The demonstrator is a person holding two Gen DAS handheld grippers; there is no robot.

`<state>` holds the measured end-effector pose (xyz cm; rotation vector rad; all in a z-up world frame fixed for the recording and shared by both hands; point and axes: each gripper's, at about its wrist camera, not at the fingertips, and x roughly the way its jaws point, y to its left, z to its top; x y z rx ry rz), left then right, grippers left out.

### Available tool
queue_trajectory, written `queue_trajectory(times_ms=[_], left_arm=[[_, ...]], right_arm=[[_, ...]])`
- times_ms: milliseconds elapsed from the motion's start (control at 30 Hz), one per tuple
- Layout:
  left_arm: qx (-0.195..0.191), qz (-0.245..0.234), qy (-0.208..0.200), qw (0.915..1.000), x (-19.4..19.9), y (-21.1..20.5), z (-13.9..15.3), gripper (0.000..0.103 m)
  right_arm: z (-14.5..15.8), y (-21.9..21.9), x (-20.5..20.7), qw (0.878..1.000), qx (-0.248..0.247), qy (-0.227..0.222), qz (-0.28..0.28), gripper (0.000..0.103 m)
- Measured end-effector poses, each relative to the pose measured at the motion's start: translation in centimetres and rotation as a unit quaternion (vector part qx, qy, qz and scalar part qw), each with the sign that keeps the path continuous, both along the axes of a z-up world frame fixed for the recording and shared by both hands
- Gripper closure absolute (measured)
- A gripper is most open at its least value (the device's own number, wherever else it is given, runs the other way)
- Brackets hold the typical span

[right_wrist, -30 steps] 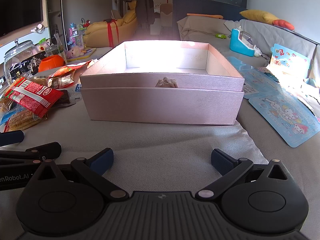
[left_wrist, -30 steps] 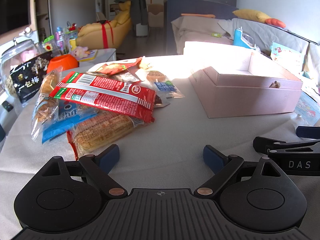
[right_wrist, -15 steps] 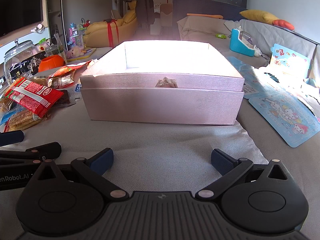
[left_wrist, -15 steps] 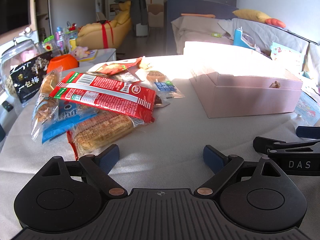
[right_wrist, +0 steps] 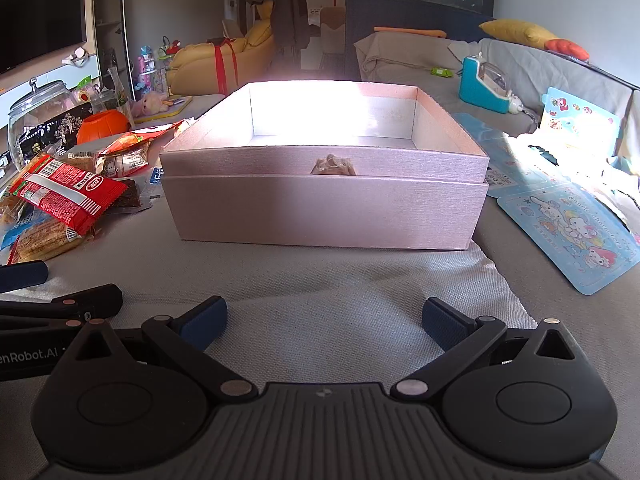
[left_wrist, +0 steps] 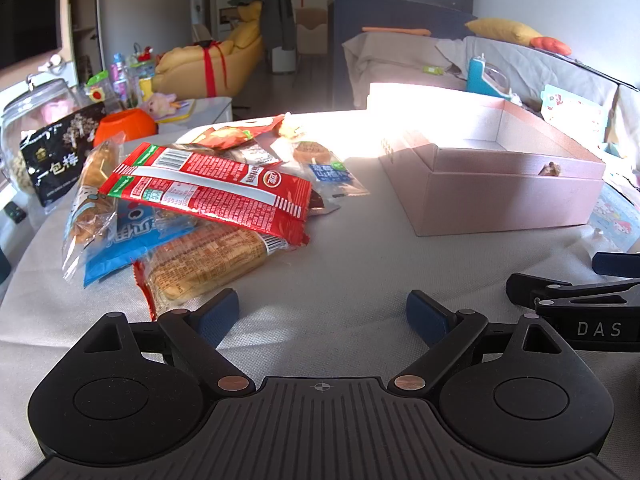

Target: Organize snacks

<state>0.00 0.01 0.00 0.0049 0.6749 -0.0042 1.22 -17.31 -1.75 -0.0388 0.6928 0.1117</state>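
Observation:
A pile of snack packs lies on the grey cloth at the left: a red pack [left_wrist: 212, 188] on top, an orange cracker pack [left_wrist: 204, 260] nearest me, a blue pack [left_wrist: 128, 240] beside it. An open pink box [left_wrist: 508, 184] stands at the right; it also shows straight ahead in the right wrist view [right_wrist: 324, 208], and its inside looks empty. My left gripper [left_wrist: 322, 312] is open and empty, just short of the cracker pack. My right gripper [right_wrist: 324, 320] is open and empty in front of the box.
A glass jar [left_wrist: 28, 132], a black bag [left_wrist: 56, 164] and an orange bowl [left_wrist: 126, 124] stand at the far left. Blue cartoon sticker sheets [right_wrist: 568, 232] lie right of the box. Each gripper shows at the edge of the other's view [left_wrist: 580, 312] [right_wrist: 48, 308].

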Motion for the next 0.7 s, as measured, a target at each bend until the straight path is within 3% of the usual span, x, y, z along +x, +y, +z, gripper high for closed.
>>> queue_trajectory(times_ms=[300,700], left_arm=[[-0.001,-0.001,0.0,1.0,0.0,0.0,0.0,0.008],[-0.016,-0.048,0.014,0.9986,-0.1,1.4,0.5,0.011]], right_arm=[[0.1,-0.1,0.0,1.0,0.002,0.002,0.002,0.0],[1.0,-0.2,0.3,0.997,-0.003,0.068,0.023,0.0]])
